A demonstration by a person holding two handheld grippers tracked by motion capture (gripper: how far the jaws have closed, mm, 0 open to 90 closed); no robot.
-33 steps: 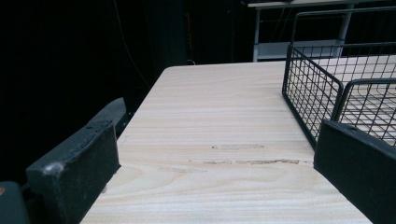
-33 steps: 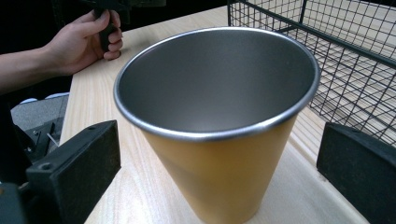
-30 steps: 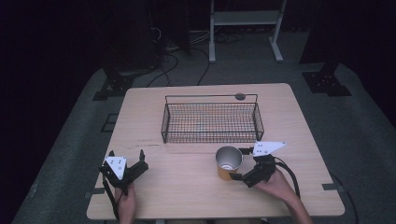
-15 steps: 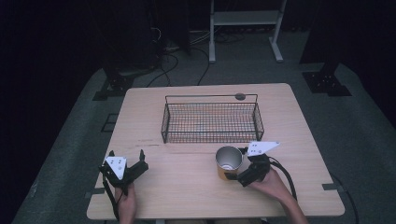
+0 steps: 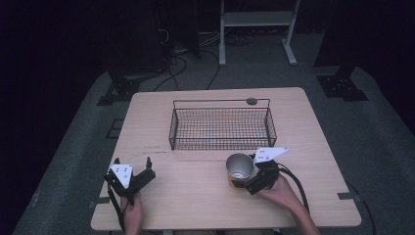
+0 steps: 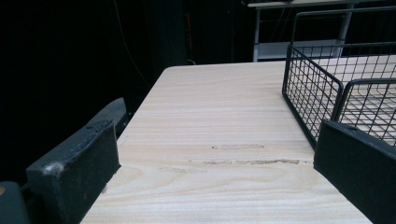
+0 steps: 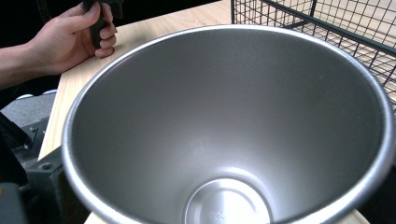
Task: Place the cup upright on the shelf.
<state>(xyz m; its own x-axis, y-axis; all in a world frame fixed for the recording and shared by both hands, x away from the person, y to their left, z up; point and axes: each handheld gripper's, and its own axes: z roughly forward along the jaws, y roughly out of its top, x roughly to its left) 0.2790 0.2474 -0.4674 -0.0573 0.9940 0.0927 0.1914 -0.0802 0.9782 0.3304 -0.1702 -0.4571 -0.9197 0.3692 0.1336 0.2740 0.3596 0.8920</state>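
My right tongs (image 5: 244, 182) sit near the right of the counter's (image 5: 205, 196) near edge, and they are clamped on a metal cup (image 5: 239, 169) that stands upright on the wood, just near of the wire basket (image 5: 221, 125) and apart from it. From my right gripper view I look straight down into the cup's (image 7: 229, 135) bare grey inside to its round bottom; its rim is tilted toward the camera, and the basket's (image 7: 327, 23) black mesh runs past the far right. My right hand (image 5: 279, 192) wraps the handle behind the tongs, with the cable curling off to the right. My left tongs (image 5: 131, 169) rest at the near left of the counter, well apart from the cup, their jaws spread wide with nothing between them; in my left gripper view only pale wood (image 6: 224, 140) lies between the two black jaws, and the basket's (image 6: 313, 93) near left corner stands to the right. My left hand (image 5: 132, 215) grips from below. The basket is in the middle of the counter, toward the far side.
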